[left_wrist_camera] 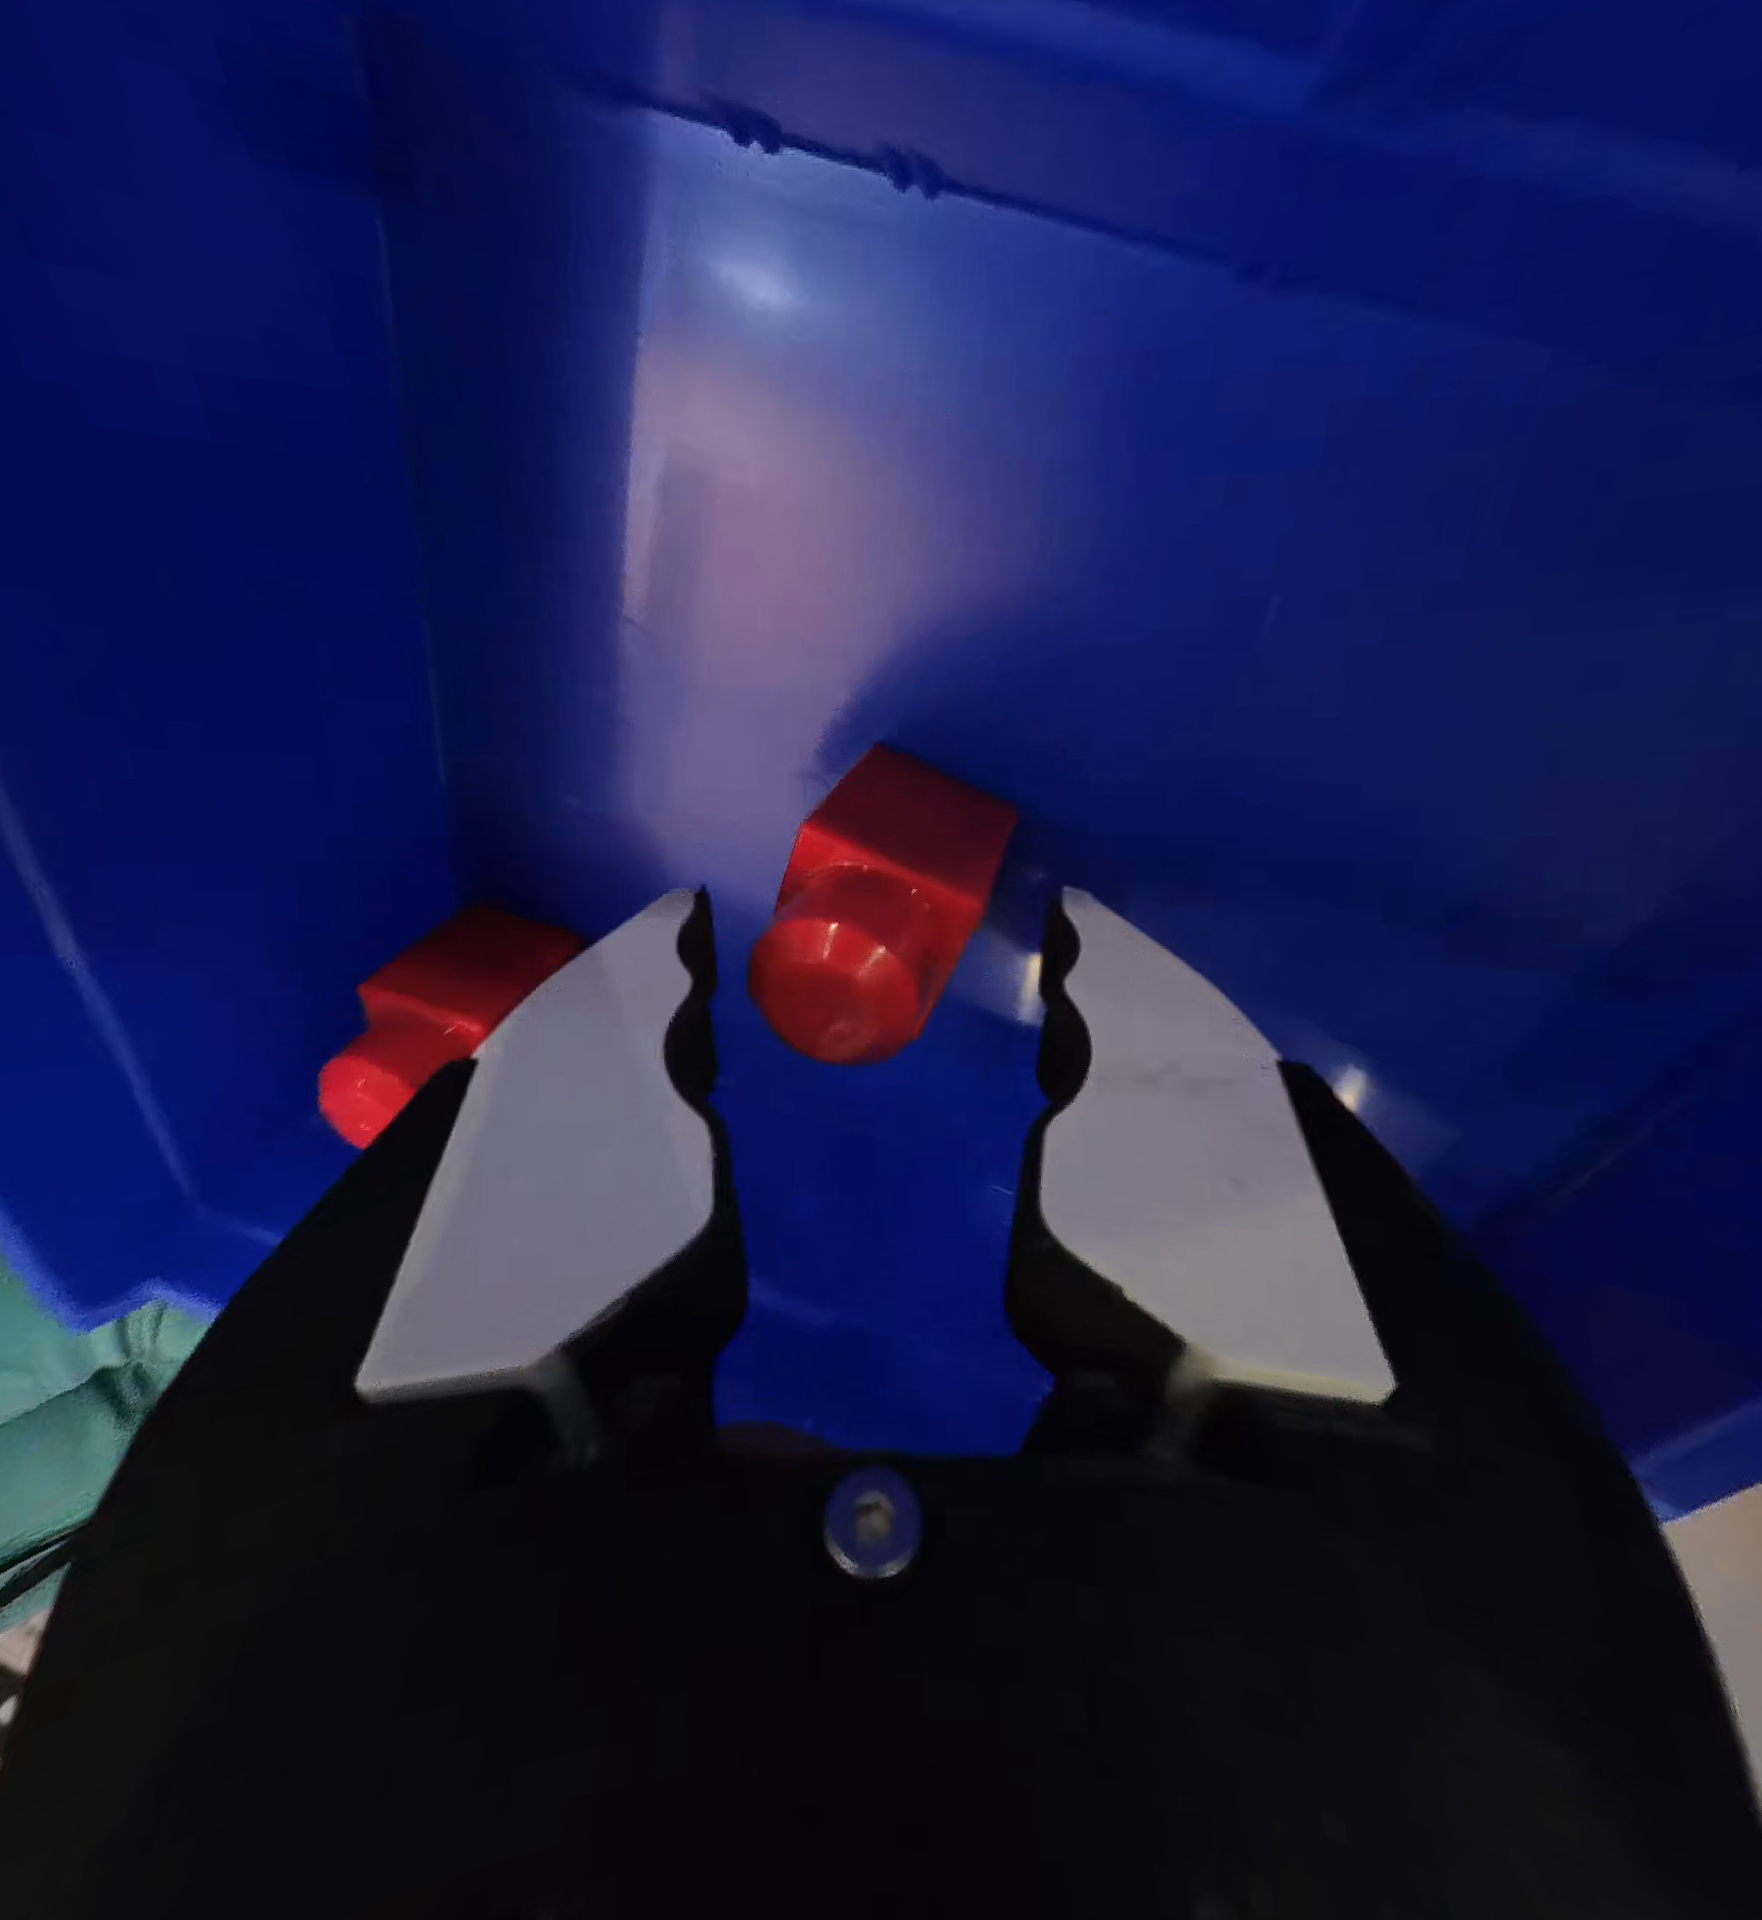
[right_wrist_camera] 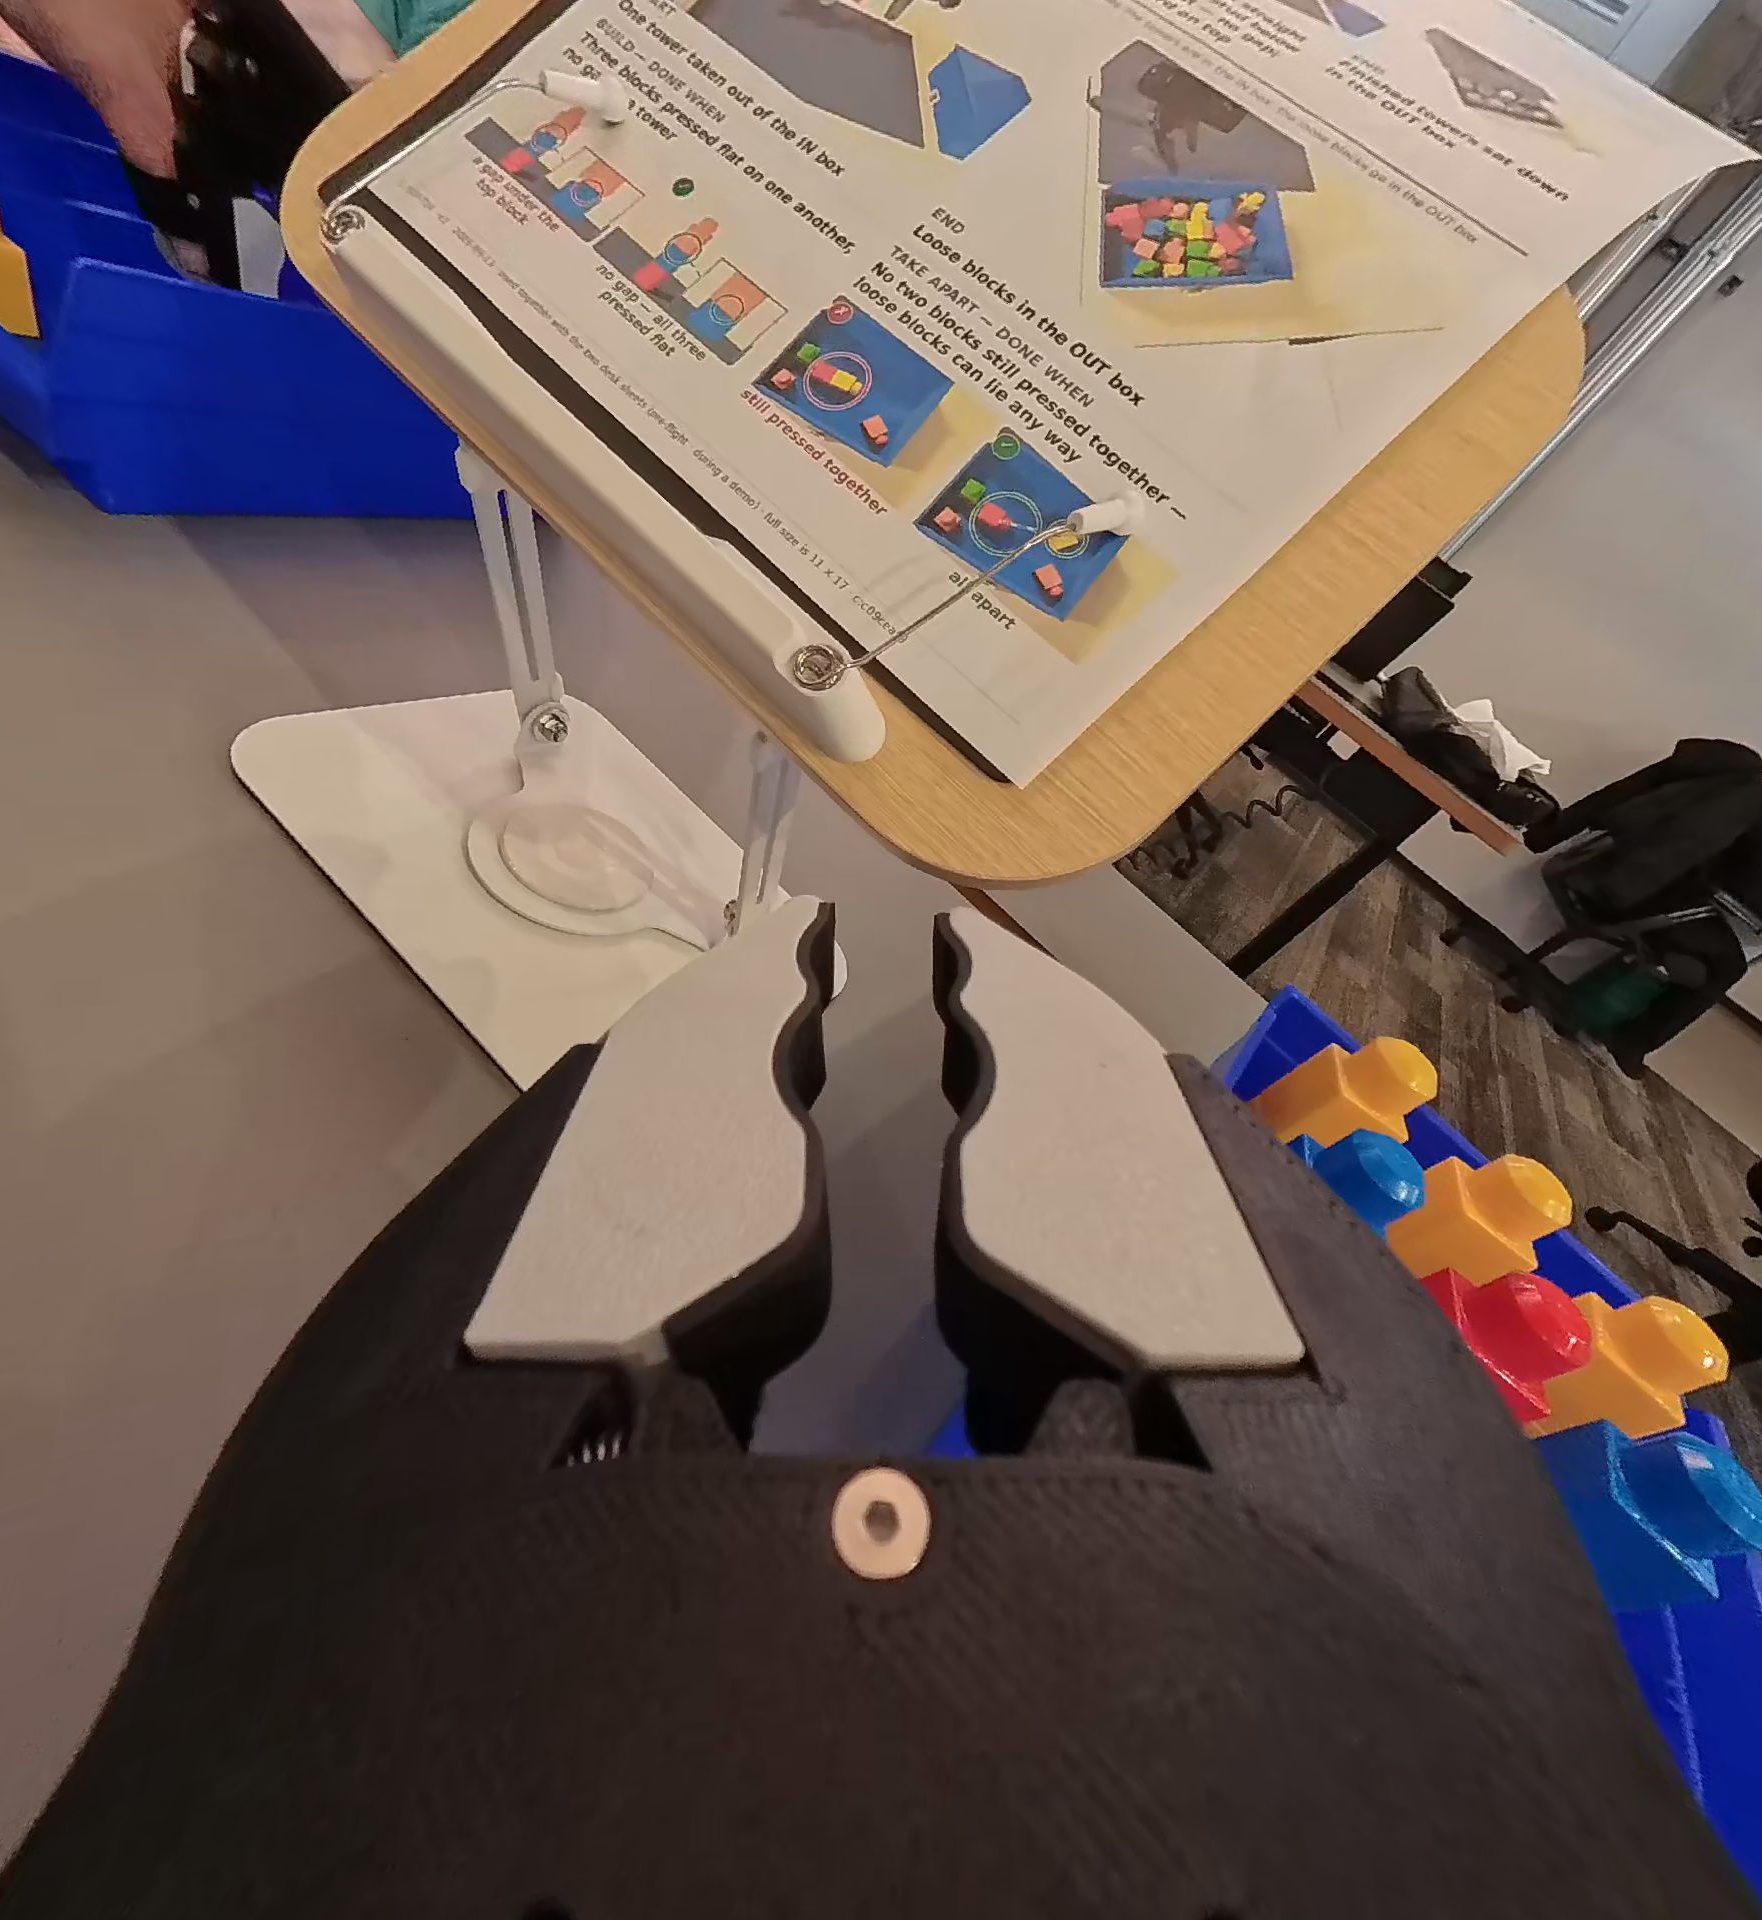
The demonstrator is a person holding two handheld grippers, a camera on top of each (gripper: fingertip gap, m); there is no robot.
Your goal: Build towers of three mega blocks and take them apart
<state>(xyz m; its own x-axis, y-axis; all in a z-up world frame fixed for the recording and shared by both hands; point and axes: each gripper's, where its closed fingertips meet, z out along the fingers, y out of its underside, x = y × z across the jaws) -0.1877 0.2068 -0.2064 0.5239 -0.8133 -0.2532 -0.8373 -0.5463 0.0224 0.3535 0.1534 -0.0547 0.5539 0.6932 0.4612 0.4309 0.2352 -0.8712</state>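
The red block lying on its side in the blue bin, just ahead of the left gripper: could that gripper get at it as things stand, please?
Probably yes. The left gripper is open with the red block right at its fingertips, untouched, and nothing lies between them; only the blue bin wall stands close behind it.

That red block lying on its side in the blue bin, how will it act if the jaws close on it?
The red block looks like rigid, glossy plastic, so probably stiff, light and somewhat slippery. Its round stud may roll or pivot it; the flat body looks steadier.

Red block (left_wrist_camera: 420, 1023) partly behind claw finger (left_wrist_camera: 565, 1132)
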